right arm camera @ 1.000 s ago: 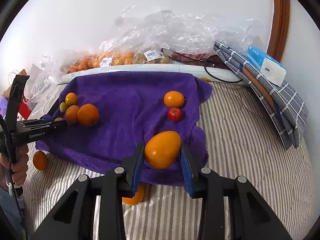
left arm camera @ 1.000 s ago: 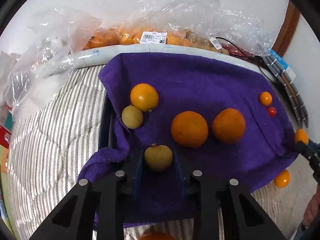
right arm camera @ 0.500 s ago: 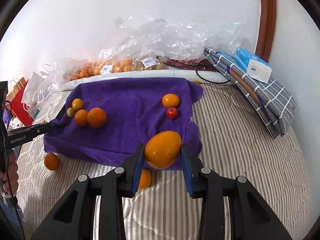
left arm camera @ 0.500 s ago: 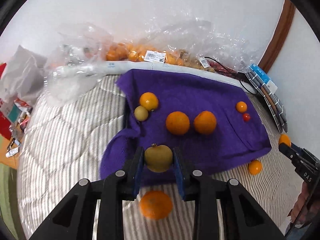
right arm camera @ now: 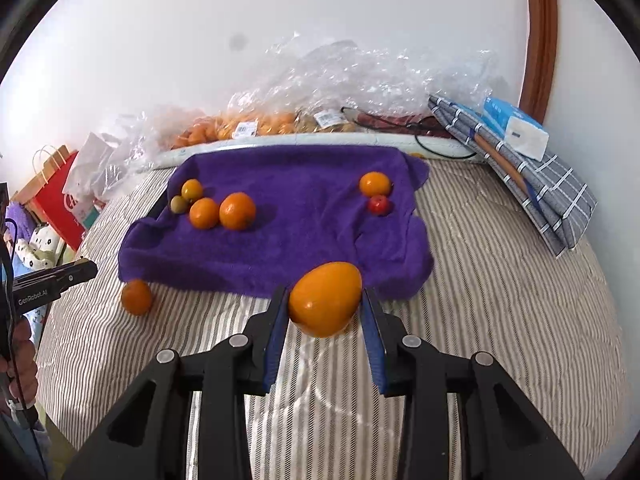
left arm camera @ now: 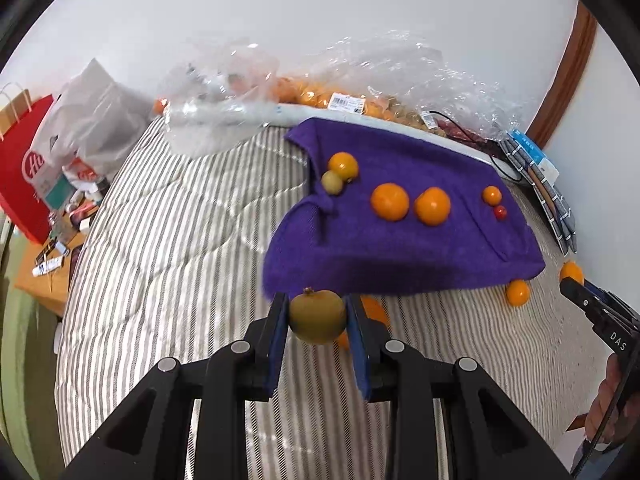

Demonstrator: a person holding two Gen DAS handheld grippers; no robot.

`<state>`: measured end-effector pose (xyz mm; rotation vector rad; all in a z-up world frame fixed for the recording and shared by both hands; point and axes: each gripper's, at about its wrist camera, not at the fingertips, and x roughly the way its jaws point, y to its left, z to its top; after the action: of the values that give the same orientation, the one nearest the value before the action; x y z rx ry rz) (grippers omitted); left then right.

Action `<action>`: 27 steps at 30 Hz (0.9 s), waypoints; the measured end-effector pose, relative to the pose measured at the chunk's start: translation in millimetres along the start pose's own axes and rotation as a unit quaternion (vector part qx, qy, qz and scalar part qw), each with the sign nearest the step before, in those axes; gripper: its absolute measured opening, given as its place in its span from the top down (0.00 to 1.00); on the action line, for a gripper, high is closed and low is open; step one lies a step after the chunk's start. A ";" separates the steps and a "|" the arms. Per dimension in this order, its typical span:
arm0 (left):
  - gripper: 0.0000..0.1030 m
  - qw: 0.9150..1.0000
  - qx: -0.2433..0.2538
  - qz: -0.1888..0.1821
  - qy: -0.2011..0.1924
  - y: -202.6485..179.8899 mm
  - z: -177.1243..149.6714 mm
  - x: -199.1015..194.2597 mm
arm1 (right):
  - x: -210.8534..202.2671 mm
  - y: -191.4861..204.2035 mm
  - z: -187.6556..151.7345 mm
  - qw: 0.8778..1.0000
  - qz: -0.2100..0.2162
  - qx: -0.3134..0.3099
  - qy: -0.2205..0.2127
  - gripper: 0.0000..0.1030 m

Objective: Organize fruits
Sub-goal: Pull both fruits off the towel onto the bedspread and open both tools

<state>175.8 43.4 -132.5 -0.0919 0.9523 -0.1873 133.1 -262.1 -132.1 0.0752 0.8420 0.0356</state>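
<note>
My left gripper is shut on a yellow-green fruit, held above the striped bed in front of the purple towel. My right gripper is shut on a large orange fruit, held above the bed at the towel's near edge. On the towel lie two oranges, a small orange with a green fruit, and at the right an orange with a small red fruit. Loose oranges lie on the bed.
Clear plastic bags of fruit line the wall behind the towel. A folded checked cloth with a tissue pack lies at the right. A red paper bag and clutter stand beside the bed at the left.
Both grippers have pulled back and up from the towel, each still holding its fruit. The towel and its fruits now look smaller and farther away.
</note>
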 end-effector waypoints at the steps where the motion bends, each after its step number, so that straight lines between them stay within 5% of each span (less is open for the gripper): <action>1: 0.73 1.000 -0.002 0.001 0.002 2.6 -2.4 1.5 | 2.1 1.7 -1.9 1.000 0.000 -0.001 0.003 0.65; 15: 0.73 0.999 -0.034 0.011 0.020 40.0 -12.3 23.6 | 42.5 26.2 -10.3 0.999 0.005 -0.023 0.039 0.65; 27: 0.73 0.999 -0.019 -0.018 0.033 26.1 -10.6 44.0 | 71.6 43.2 -16.9 0.997 0.010 -0.042 0.068 0.65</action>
<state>195.1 60.2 -178.1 -0.1387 1.0213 -0.2055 168.0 -213.8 -193.1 0.0019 0.9741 0.0961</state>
